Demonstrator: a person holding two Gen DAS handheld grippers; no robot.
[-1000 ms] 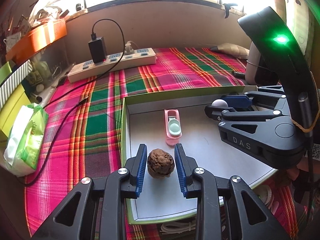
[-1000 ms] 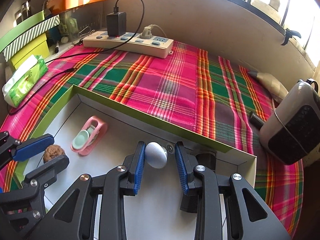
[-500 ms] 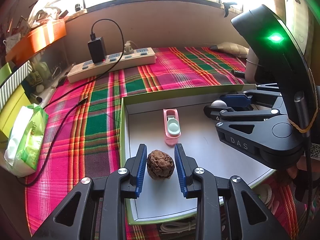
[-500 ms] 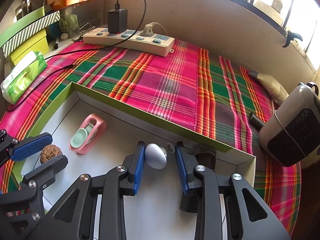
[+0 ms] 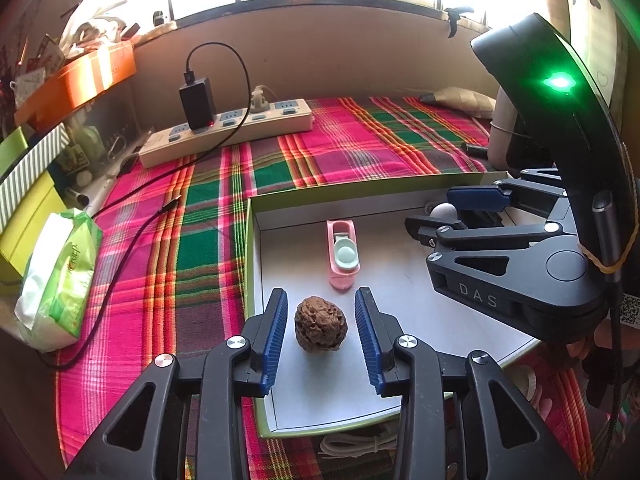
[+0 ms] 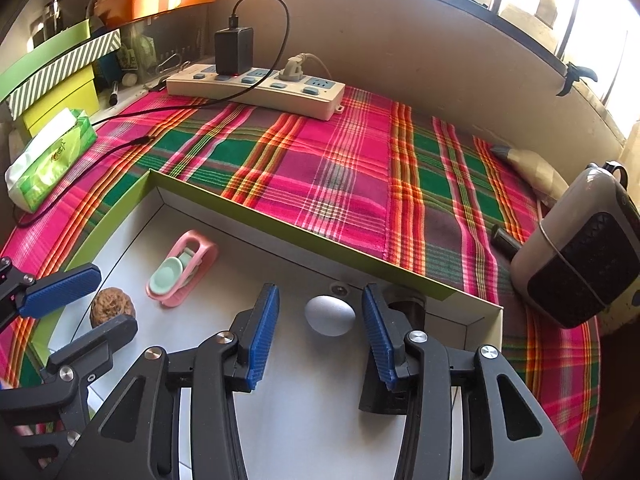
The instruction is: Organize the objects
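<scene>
On the plaid cloth; green-rimmed tray

each camera sits on its own gripper and looks forward and steeply down along the two fingers, close above the green-rimmed tray. the left wrist view faces the tray's left half; the right wrist view faces its far right corner. both views share the tray, walnut, pink clip and power strip.
</scene>
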